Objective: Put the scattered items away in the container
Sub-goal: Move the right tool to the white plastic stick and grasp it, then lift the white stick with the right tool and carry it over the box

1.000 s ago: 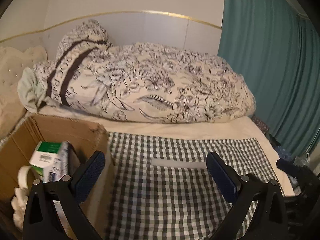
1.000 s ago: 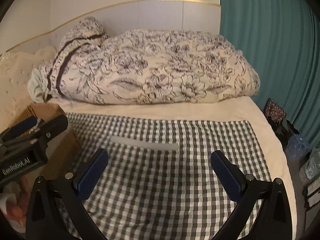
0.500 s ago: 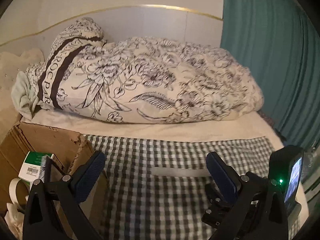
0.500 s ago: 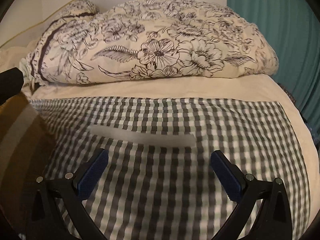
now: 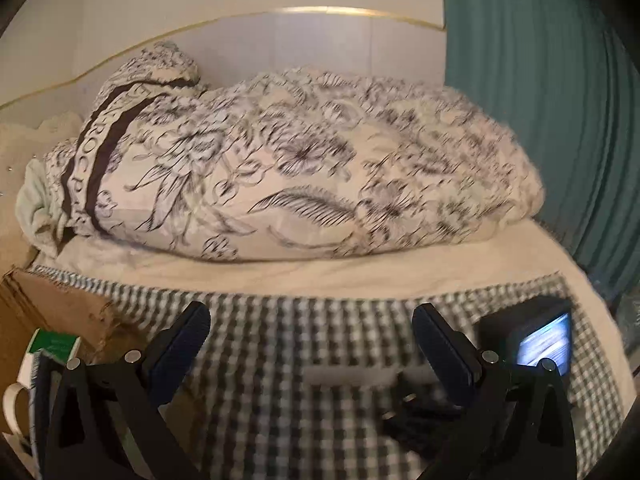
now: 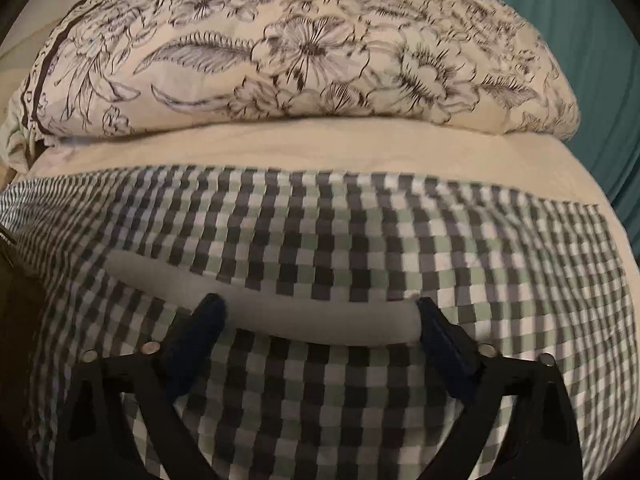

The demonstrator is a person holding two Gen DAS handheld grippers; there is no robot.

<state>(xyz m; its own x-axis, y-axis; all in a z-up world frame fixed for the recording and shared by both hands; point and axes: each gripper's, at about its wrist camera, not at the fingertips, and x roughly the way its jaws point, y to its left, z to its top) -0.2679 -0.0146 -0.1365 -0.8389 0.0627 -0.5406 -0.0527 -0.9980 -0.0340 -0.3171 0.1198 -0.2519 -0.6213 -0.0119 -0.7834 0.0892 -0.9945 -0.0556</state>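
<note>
Thing we are after: a pale flat strip (image 6: 260, 304) lies on the checked cloth (image 6: 360, 240) over the bed, at lower centre of the right wrist frame.
Long axis: it runs left to right across that frame, so we meet it end-on between the jaws, not across its narrow width.
Right gripper (image 6: 318, 314): our jaws are closing from wide; the strip's right end sits just by the right jaw, and its left end reaches past the left one. No pad presses on it yet.
Left gripper (image 5: 310, 326): our jaws stand wide and empty.
Nearer hand: the right, we judge.
Container: the cardboard box (image 5: 48, 312) sits at lower left of the left wrist frame, with a green-and-white carton (image 5: 52, 346) inside.
</note>
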